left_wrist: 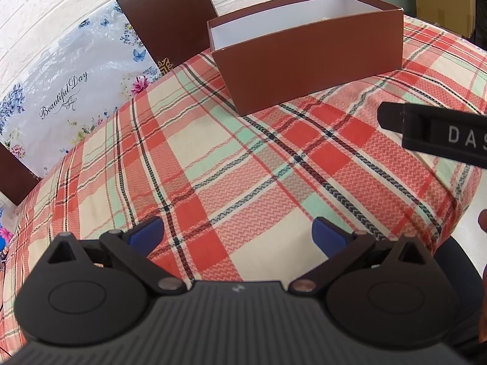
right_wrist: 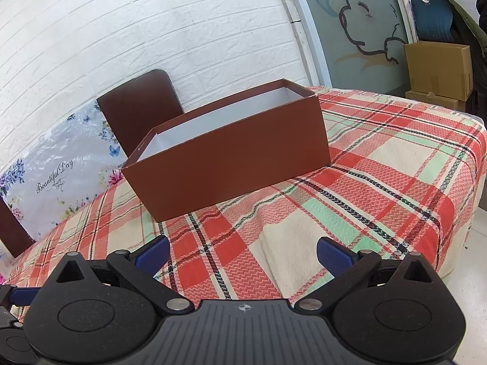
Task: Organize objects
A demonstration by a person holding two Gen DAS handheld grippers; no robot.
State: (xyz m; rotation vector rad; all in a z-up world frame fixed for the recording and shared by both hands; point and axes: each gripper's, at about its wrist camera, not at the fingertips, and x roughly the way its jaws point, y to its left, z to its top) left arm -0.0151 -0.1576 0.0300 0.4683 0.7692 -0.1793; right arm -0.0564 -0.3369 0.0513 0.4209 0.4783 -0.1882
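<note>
An open brown box (left_wrist: pixel 307 60) with a white inside stands on the plaid tablecloth (left_wrist: pixel 213 158); it also shows in the right wrist view (right_wrist: pixel 231 158). Its contents are hidden by its walls. My left gripper (left_wrist: pixel 237 234) is open and empty, well short of the box. My right gripper (right_wrist: pixel 243 252) is open and empty, also short of the box. The right gripper's black body (left_wrist: pixel 438 130) reaches in from the right edge of the left wrist view. Part of the left gripper (right_wrist: pixel 12 310) shows at the lower left of the right wrist view.
Brown chair backs (left_wrist: pixel 170 15) (right_wrist: pixel 140 106) stand behind the table against a white brick wall. A floral plastic sheet (left_wrist: pixel 67 85) hangs at the left. Cardboard boxes (right_wrist: pixel 438 70) sit on the floor at the far right. The table edge (right_wrist: pixel 478 164) drops off on the right.
</note>
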